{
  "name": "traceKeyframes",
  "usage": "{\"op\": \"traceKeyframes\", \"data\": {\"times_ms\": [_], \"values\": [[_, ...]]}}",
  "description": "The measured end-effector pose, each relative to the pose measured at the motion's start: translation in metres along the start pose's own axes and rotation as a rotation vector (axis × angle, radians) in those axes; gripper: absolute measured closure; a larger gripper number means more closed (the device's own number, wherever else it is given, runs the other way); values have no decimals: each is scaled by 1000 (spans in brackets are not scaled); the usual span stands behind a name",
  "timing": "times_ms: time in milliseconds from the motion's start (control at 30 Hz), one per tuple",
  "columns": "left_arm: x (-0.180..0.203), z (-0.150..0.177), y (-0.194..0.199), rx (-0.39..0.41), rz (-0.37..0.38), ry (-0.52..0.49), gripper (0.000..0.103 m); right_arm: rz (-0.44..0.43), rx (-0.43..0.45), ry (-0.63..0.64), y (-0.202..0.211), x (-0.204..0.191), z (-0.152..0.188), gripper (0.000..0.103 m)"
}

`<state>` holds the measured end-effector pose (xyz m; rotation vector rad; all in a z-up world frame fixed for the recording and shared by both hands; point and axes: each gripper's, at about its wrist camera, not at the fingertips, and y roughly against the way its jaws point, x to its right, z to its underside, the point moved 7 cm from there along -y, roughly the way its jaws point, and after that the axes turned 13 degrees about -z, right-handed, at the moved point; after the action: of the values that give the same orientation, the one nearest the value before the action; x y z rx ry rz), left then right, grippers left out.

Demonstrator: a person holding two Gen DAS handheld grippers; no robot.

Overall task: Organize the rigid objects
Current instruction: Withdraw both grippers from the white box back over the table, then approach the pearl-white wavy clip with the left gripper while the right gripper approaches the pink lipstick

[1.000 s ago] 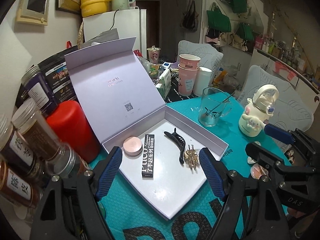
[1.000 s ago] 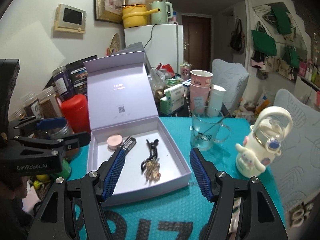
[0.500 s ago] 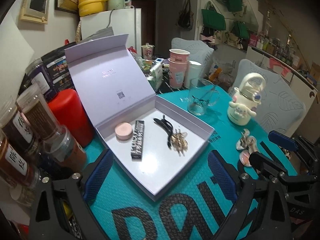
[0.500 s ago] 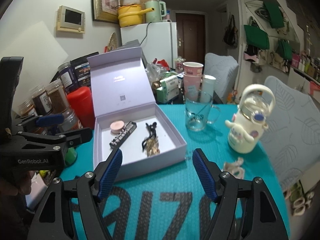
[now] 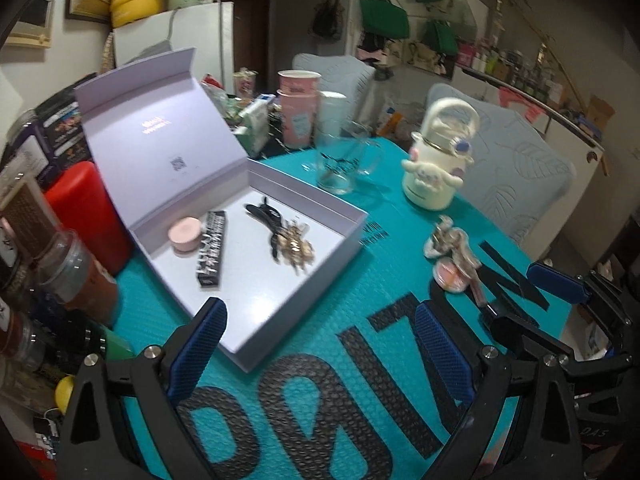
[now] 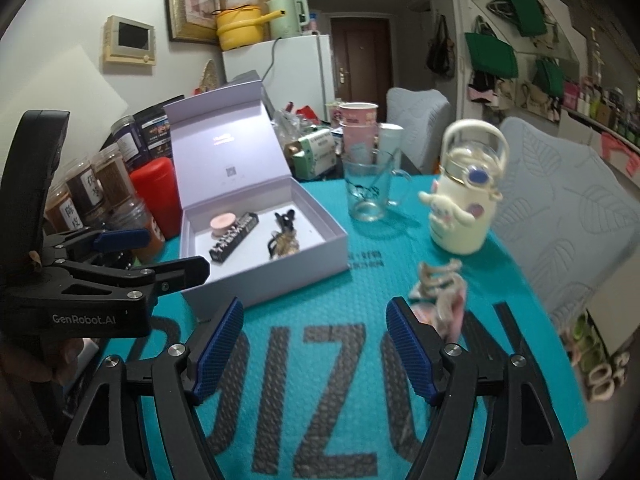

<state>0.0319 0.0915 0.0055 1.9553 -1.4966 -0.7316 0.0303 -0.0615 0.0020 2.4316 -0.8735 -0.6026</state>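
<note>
Hair clips [image 6: 439,284] lie loose on the table near its right edge, just ahead of my right tongs [image 6: 314,346]; both tongs released, left tongs [image 5: 320,354] farther off by the box [image 5: 344,248].

black left tool [image 5: 316,344], blue ribbed pads [image 5: 198,350], silver screws, white "genrobot.ai" lettering
</note>
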Motion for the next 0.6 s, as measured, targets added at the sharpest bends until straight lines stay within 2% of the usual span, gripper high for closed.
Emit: {"op": "traceKeyframes", "data": {"times_ms": [133,600], "values": [[18,8,-9,-41,46,-26,6,13,-11,-7,7,8,10,28],[69,8,-36,-103,101,-70,6,37,1,-68,25,58,25,28]]}}
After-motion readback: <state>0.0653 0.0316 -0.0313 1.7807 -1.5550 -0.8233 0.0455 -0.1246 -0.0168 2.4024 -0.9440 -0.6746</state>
